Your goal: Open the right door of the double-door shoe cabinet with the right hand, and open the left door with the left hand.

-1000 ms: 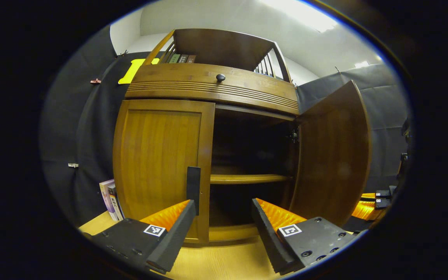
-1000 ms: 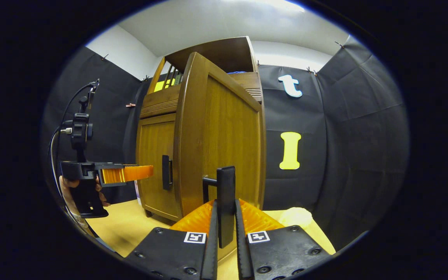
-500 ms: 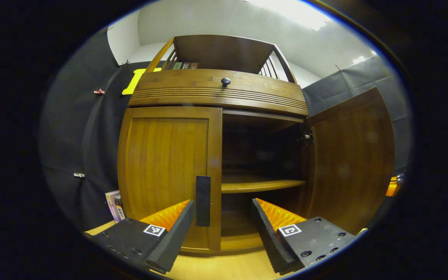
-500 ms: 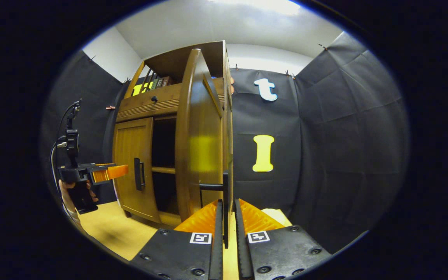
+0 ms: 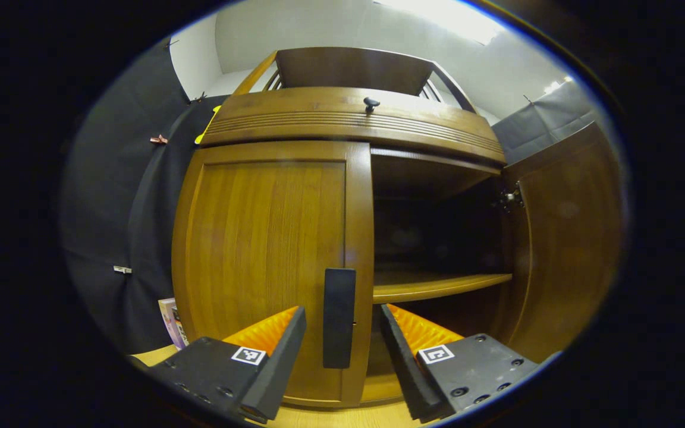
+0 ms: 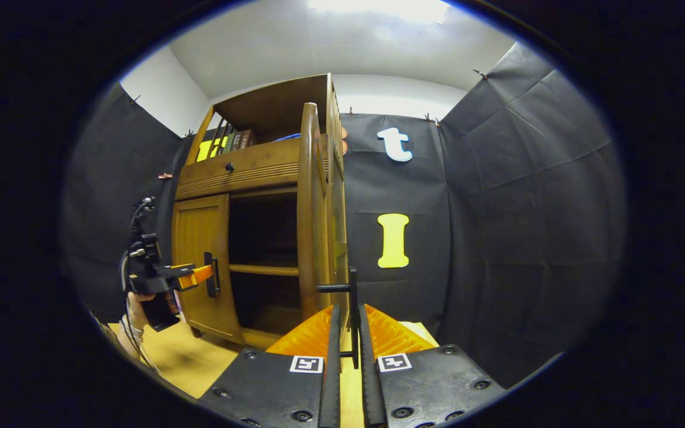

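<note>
The wooden shoe cabinet stands close in front in the left gripper view. Its left door is closed, and that door's dark upright handle stands between the fingers of my open left gripper, with a gap on each side. The right door stands swung wide, baring a dark inside with a shelf. In the right gripper view that door is seen edge-on, and my right gripper is shut on its handle. Farther left, a hand holds the left gripper at the left door's handle.
The cabinet rests on a pale wooden surface. Books lean beside its lower left corner, and more books stand on its railed top. A drawer with a round knob runs above the doors. Black cloth walls stand behind and to the right.
The right door has swung farther open with my right gripper on its handle. My left gripper has moved in, so the left door's handle now stands between its fingers.
</note>
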`<state>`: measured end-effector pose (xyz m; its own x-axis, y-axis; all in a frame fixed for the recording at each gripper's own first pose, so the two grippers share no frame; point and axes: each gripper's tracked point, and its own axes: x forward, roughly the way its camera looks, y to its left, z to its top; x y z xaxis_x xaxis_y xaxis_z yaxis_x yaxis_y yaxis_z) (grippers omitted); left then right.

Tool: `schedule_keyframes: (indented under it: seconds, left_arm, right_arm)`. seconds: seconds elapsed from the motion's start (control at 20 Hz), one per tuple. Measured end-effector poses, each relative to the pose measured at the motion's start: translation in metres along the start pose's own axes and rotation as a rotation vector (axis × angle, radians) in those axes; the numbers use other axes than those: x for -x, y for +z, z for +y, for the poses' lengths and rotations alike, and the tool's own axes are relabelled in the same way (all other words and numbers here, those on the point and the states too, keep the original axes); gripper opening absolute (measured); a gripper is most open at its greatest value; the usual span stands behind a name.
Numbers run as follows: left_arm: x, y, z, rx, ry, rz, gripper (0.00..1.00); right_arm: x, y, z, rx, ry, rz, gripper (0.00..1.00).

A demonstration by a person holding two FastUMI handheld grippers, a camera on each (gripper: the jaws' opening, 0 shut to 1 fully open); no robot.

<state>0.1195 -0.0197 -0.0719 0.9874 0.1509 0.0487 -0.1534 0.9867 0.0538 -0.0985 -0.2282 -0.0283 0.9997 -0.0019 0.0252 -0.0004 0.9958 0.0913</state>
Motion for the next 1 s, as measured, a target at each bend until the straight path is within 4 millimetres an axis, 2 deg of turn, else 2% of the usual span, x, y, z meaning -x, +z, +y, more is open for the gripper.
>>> schedule_keyframes:
  seconds: [0.15,0.25,0.35,0.5,0.6,0.75,0.9,0.95,1.0]
  left_arm:
    - [-0.018,-0.013,0.005,-0.017,0.014,0.019,0.70]
    - [-0.027,-0.021,0.004,-0.005,0.006,0.035,0.65]
    - [-0.036,-0.025,0.009,-0.015,0.011,0.036,0.63]
    - [-0.044,-0.024,0.005,-0.006,-0.008,0.031,0.57]
    - [-0.043,-0.021,0.003,0.001,-0.023,0.022,0.49]
    - [-0.042,-0.021,0.000,-0.010,-0.036,0.029,0.39]
    - [-0.043,-0.019,0.002,0.002,-0.039,0.030,0.34]
    - [-0.043,-0.020,0.003,0.010,-0.044,0.032,0.34]
    - [-0.042,-0.020,0.003,0.013,-0.048,0.036,0.33]
  right_arm:
    - [0.006,0.000,-0.004,0.026,-0.022,0.000,0.19]
    - [0.019,0.003,-0.003,0.051,-0.021,-0.016,0.35]
    - [0.032,0.004,-0.005,0.077,-0.030,-0.031,0.48]
    - [0.038,0.009,-0.003,0.067,-0.024,-0.045,0.73]
    - [0.036,0.012,-0.005,0.051,-0.032,-0.056,0.89]
    - [0.037,0.009,-0.009,0.055,-0.056,-0.055,0.89]
    - [0.037,0.007,-0.006,0.074,-0.060,-0.042,0.92]
    - [0.038,0.007,-0.003,0.078,-0.058,-0.039,0.96]
    - [0.038,0.007,-0.001,0.082,-0.058,-0.034,0.92]
